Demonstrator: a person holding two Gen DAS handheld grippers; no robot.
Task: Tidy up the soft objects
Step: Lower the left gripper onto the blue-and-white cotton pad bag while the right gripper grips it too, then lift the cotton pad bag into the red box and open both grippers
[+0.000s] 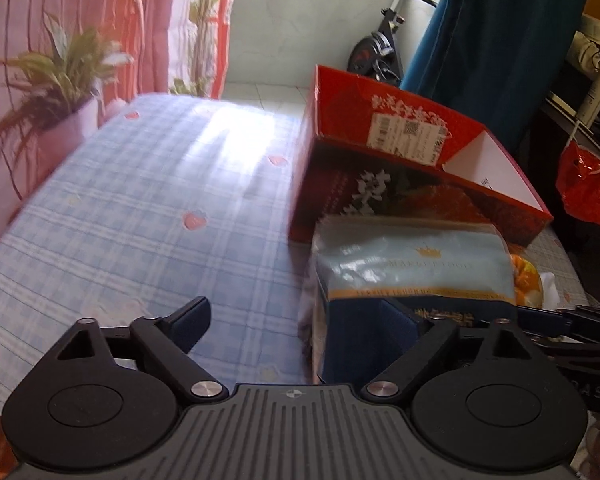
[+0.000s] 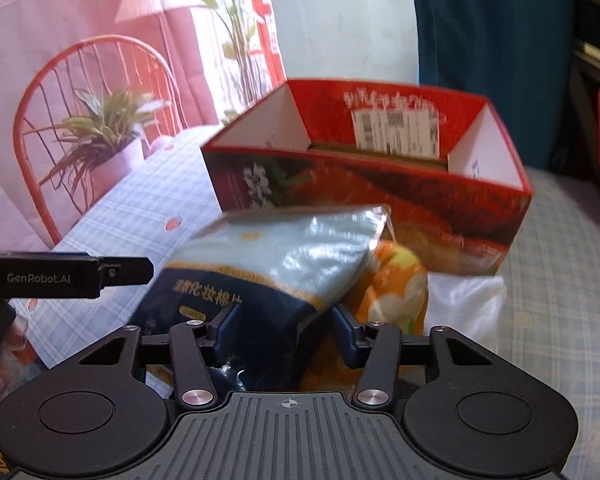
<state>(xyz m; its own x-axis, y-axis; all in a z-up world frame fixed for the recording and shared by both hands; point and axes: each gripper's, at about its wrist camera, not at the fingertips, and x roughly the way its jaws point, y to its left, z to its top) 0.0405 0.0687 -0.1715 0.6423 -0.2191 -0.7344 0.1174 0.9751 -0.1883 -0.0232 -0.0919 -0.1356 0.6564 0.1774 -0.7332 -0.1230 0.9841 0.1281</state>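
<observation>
A soft pack of cotton pads [image 2: 276, 264], pale blue on top and dark blue below, lies tilted in front of an open red carton [image 2: 380, 184]. In the right wrist view my right gripper [image 2: 286, 320] has its pads pressed on the pack's dark lower corner from both sides. Seen from the left wrist, my left gripper [image 1: 296, 316] stands wide open. Its right finger [image 1: 396, 320] is at the pack [image 1: 412, 268] and its left finger is over bare cloth. An orange and yellow soft item [image 2: 396, 280] sits behind the pack on something white [image 2: 464, 300].
The table wears a blue plaid cloth [image 1: 140, 220] with free room on its left half. The red carton [image 1: 380, 152] stands open at the back right. A red bag [image 1: 588, 188] hangs beyond the right edge. A pink printed backdrop [image 1: 60, 60] and a teal curtain [image 1: 500, 40] stand behind.
</observation>
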